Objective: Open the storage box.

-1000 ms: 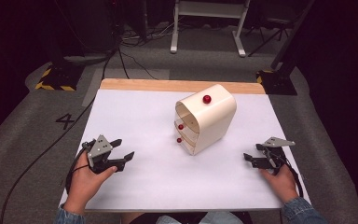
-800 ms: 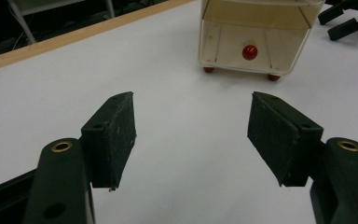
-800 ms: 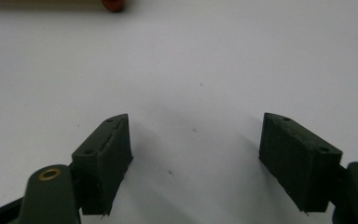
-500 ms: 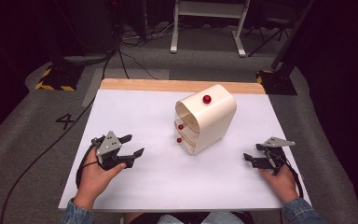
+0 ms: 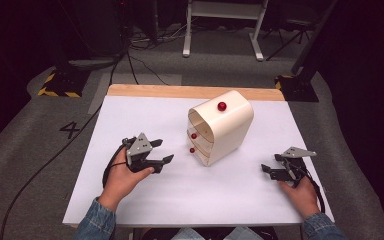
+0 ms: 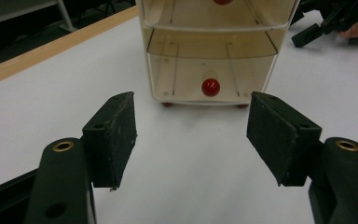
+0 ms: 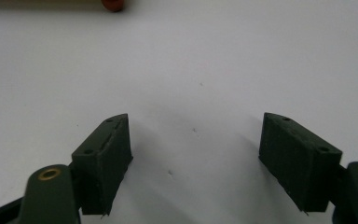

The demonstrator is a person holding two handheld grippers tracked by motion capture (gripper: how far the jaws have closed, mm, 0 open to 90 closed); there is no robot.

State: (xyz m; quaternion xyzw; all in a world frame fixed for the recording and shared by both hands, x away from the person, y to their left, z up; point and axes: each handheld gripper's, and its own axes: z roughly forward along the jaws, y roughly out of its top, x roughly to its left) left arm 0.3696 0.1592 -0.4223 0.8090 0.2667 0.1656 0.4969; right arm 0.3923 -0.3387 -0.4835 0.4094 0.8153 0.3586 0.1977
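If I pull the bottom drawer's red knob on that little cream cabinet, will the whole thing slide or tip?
The cabinet looks like thin, light plastic, so it may well slide on the smooth white table. It sits on small feet, taller than wide, so tipping seems possible. The round knob is glossy, likely slippery between the pads.

The high view looks forward and down from above the person's side of the desk (image 5: 145, 120), taking in the whole white top and the dark floor beyond. The left gripper view sits low and close, looking level between its two black fingers (image 6: 112, 135) at the front of the cream drawer cabinet (image 6: 212, 51). The cabinet (image 5: 230, 125) stands mid-frame in the high view. The right gripper view looks steeply down past its fingers (image 7: 105, 158) at bare desk surface (image 7: 191, 70).
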